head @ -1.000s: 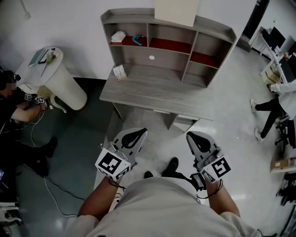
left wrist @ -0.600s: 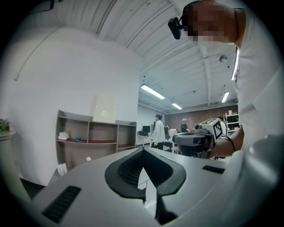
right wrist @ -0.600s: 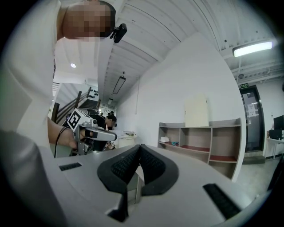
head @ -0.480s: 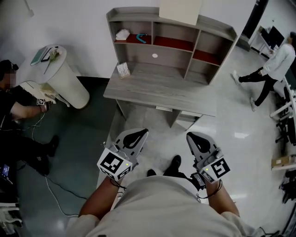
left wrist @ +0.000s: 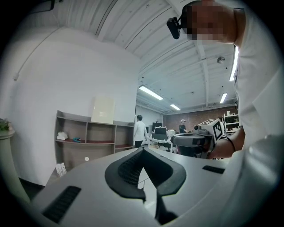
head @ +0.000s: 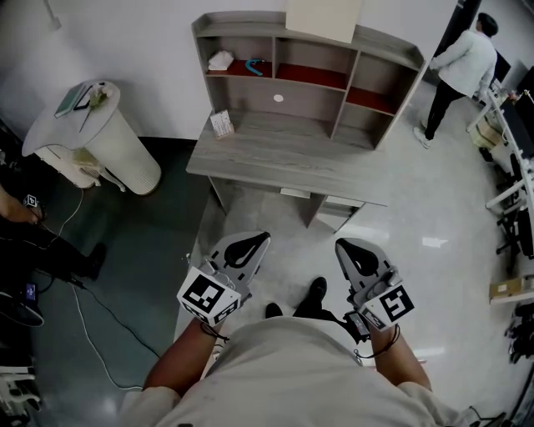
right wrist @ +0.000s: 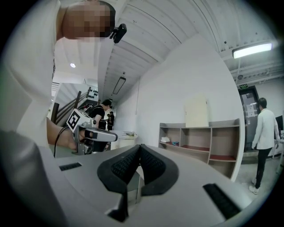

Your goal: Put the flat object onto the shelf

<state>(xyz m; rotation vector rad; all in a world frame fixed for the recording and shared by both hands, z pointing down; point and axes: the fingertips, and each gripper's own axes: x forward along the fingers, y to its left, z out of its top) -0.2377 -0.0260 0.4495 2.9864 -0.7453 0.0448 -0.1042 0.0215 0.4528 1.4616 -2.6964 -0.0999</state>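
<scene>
The flat object, a cream panel [head: 324,18], stands upright on top of the grey shelf unit [head: 392,52], leaning on the wall. It also shows in the left gripper view as the panel [left wrist: 103,109] and in the right gripper view as the panel [right wrist: 196,112]. My left gripper [head: 251,241] and right gripper [head: 350,248] are held level in front of my body, well short of the desk [head: 284,163]. Both are shut with nothing between the pads. The left gripper [left wrist: 142,150] and right gripper [right wrist: 139,147] point toward the shelf.
A white cloth [head: 220,61] and a teal item [head: 256,67] lie in the shelf's left compartments. A small card [head: 221,125] stands on the desk. A white round bin [head: 100,138] stands at the left. A person in white [head: 455,71] stands at the back right.
The person in white has walked from the right side to the back right. The seated person at the left has slipped mostly out of view. Both grippers stay shut and side by side.
</scene>
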